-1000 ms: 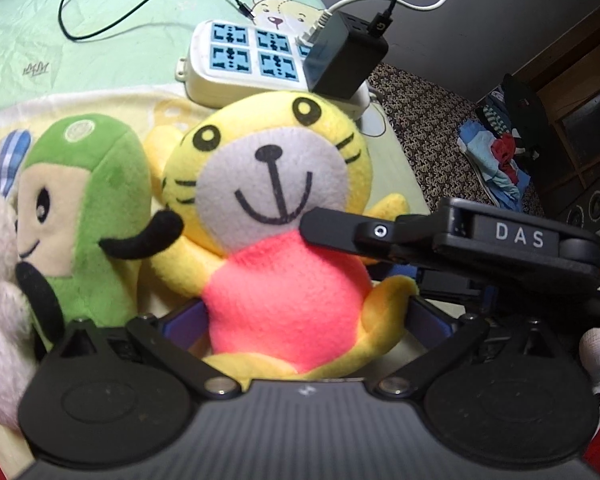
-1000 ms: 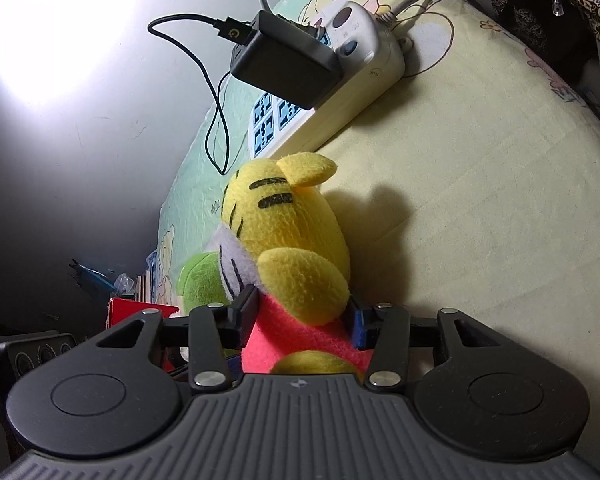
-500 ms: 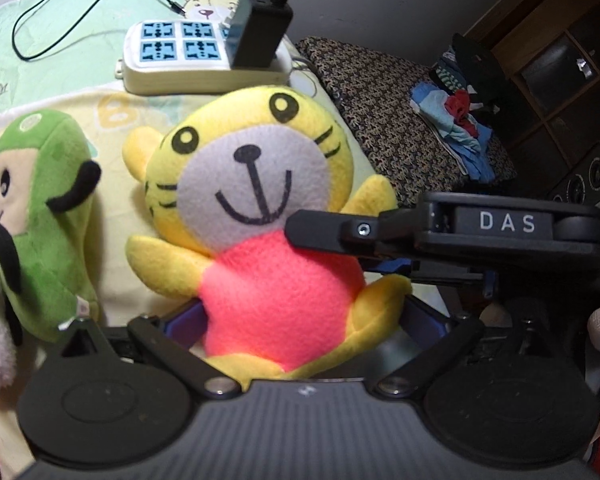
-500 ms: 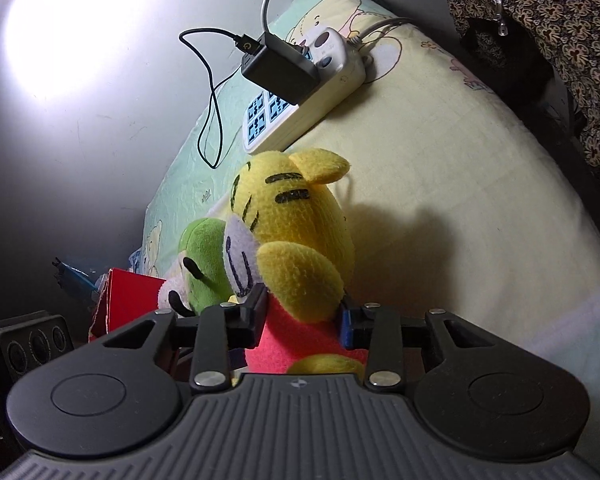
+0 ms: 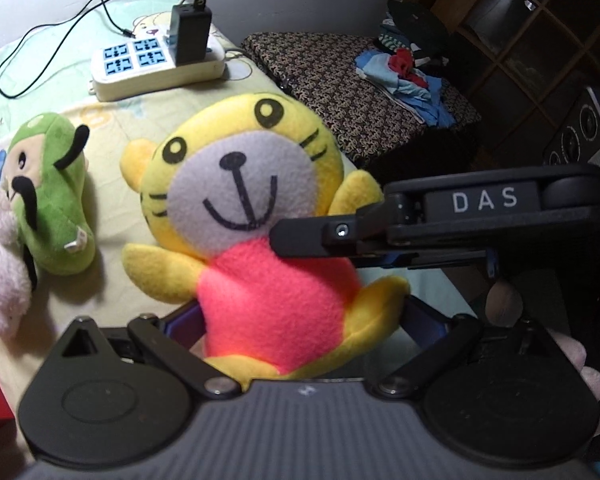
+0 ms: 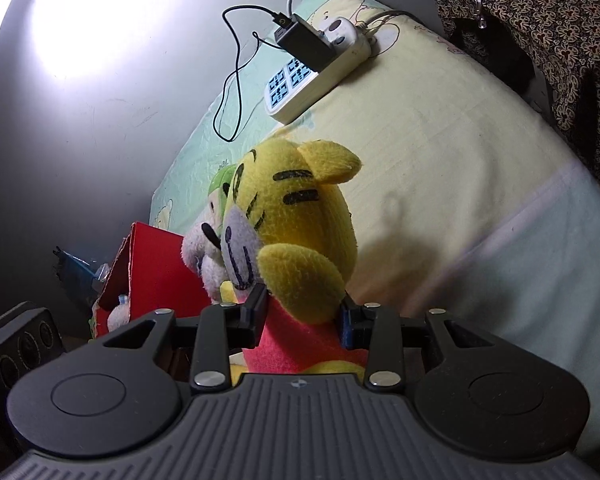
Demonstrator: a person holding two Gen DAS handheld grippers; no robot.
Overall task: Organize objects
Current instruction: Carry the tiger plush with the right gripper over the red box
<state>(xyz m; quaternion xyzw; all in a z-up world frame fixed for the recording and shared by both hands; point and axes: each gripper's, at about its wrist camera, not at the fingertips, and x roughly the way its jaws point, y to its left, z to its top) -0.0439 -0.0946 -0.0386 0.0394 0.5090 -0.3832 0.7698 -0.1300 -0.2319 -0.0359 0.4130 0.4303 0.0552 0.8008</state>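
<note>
Both grippers clamp the yellow tiger plush [image 5: 260, 248]: the left gripper [image 5: 300, 320] around its pink belly, the right gripper [image 6: 302, 320] narrowly across its torso. Soft, light, it squashes; the torso grips best. Beyond the tiger lie the green plush [image 5: 52, 200], then the power strip [image 5: 156, 64].

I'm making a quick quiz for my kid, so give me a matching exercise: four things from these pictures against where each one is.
Things:
1. yellow tiger plush
2. green plush
3. black charger
4. pile of clothes

Places:
A. plugged into the white power strip
B. on the patterned cover
C. held in the right gripper
D. lying on the bedsheet

Pairs: 1-C, 2-D, 3-A, 4-B
</note>
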